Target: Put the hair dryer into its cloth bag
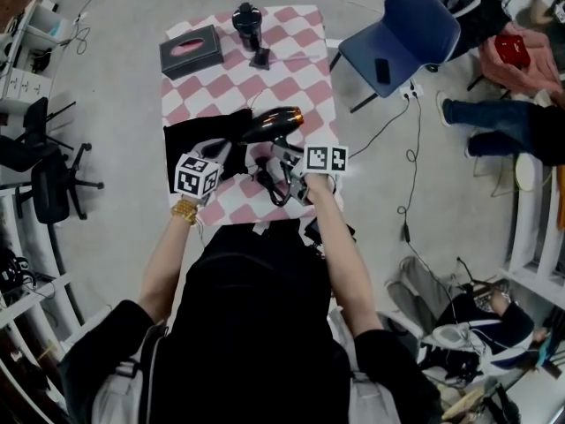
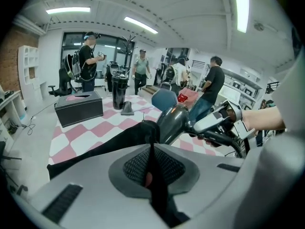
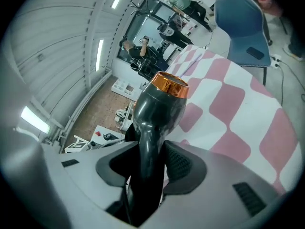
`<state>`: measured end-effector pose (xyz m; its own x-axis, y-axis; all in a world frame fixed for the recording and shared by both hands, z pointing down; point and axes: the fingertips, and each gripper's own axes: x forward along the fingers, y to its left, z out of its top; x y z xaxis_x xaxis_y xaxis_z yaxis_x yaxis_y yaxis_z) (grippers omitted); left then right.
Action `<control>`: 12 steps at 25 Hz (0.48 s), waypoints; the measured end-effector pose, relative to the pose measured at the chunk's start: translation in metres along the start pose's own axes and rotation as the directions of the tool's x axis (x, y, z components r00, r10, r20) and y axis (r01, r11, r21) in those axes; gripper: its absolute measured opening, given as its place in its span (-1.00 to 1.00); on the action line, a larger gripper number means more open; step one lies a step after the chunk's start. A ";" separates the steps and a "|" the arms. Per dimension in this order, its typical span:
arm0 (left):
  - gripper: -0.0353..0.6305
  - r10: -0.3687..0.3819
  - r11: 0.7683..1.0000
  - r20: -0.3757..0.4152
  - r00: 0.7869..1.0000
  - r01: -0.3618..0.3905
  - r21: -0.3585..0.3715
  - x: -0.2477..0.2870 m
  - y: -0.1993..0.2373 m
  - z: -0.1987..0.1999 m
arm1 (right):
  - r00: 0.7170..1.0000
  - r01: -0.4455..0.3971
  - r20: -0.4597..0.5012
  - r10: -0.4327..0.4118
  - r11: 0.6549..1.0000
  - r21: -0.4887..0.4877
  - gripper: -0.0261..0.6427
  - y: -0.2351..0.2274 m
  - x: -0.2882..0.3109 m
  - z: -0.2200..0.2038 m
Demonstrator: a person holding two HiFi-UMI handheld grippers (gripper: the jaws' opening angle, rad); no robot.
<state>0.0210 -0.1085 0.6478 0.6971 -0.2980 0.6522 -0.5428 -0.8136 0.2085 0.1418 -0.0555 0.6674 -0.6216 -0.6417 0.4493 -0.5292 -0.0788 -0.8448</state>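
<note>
The left claw [image 2: 151, 163] is pinched tight on the edge of the black bag [image 1: 201, 138]. The right claw [image 3: 145, 162] is clamped on the handle of the dryer [image 1: 274, 124] and holds it above the table [image 1: 300, 69].

In the head view the bag lies at 9 o'clock from the dryer, right beside it. The dryer's dark end looks like it meets the cloth. The fat body runs from 8 o'clock to 2 o'clock. The orange ring is at the 2 o'clock end, away from the bag. The handle points to 5 o'clock, into the right claw.

So I think the dryer must go toward 9 o'clock, dark end first. I cannot tell if the bag's mouth is open.
</note>
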 end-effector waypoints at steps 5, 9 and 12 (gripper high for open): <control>-0.80 -0.042 0.999 0.039 0.998 0.041 0.030 -0.002 -0.018 0.020 | 1.000 0.000 0.026 -0.001 1.000 0.029 -0.41 0.017 0.019 -0.006; -0.80 -0.077 0.997 0.076 0.994 0.074 0.032 -0.004 -0.030 0.037 | 0.998 -0.001 0.059 -0.003 0.998 0.066 -0.41 0.032 0.033 -0.011; -0.80 -0.089 0.995 0.100 0.991 0.084 0.049 -0.007 -0.033 0.046 | 0.997 0.002 0.070 -0.006 0.998 0.061 -0.41 0.040 0.041 -0.014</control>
<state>0.0557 -0.1025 0.6027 0.7859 -0.2727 0.5550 -0.4585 -0.8592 0.2271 0.0871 -0.0743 0.6555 -0.5762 -0.6934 0.4327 -0.4940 -0.1263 -0.8602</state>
